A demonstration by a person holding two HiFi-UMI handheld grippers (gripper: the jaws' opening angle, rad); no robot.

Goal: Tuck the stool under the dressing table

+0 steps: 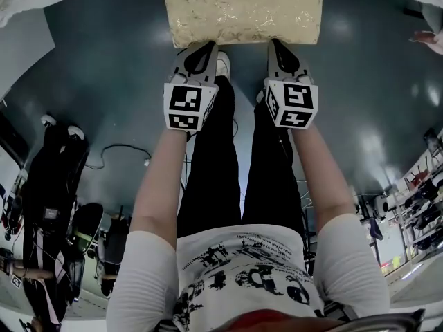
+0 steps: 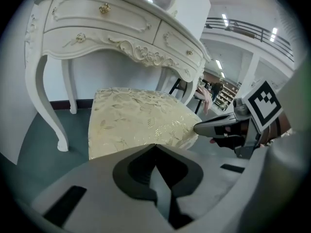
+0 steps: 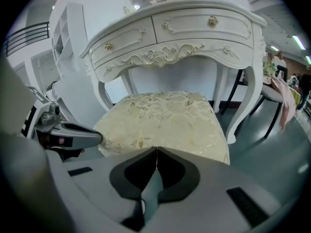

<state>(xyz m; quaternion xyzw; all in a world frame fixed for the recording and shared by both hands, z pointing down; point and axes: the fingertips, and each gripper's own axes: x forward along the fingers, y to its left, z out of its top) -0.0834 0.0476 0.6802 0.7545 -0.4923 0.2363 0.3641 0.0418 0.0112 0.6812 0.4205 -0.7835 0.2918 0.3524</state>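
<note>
The stool (image 1: 242,9) has a cream and gold leaf-patterned cushion and stands at the top of the head view. My left gripper (image 1: 204,47) and right gripper (image 1: 277,45) are side by side, both shut with nothing between the jaws, tips at the cushion's near edge. In the left gripper view the stool (image 2: 136,118) stands in front of the white carved dressing table (image 2: 116,28), partly under it, with my left gripper (image 2: 155,145) at its near edge. The right gripper view shows the stool (image 3: 165,118) below the dressing table (image 3: 180,30) drawers, my right gripper (image 3: 157,148) at the cushion's edge.
The person's legs (image 1: 239,164) stand on dark green floor behind the stool. Black equipment and cables (image 1: 55,185) lie at the left. Shelving (image 1: 422,199) is at the right. A black-legged table with pink cloth (image 3: 282,101) stands right of the dressing table.
</note>
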